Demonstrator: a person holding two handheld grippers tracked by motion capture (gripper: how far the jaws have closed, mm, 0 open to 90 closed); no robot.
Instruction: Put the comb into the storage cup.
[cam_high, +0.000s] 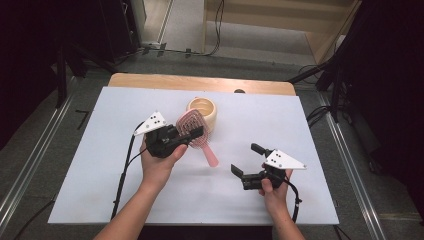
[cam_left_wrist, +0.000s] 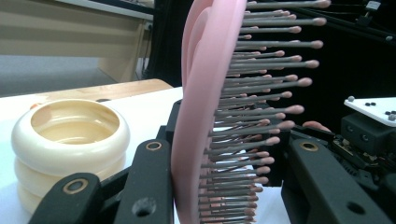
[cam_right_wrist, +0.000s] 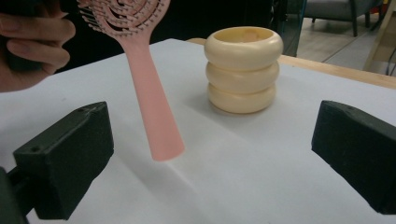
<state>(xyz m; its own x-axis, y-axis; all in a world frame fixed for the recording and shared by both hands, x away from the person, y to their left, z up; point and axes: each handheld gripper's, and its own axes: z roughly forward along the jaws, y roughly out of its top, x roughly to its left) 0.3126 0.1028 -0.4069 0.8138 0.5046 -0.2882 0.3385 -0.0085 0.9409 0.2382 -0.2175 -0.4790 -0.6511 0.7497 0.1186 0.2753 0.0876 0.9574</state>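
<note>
A pink hairbrush hangs above the table, head up and handle slanting down toward the sheet. My left gripper is shut on its head; in the left gripper view the jaws press the brush from the back and from the bristle side. A cream ribbed cup stands upright just behind the brush, seen close at the left as cup. My right gripper stands open and empty to the right of the handle. Its own view looks between wide jaws at the handle and the cup.
A white sheet covers the table, with a strip of bare wood along the far edge. Dark stands and cables line the floor on both sides. The hand holding the left gripper is at the top left of the right gripper view.
</note>
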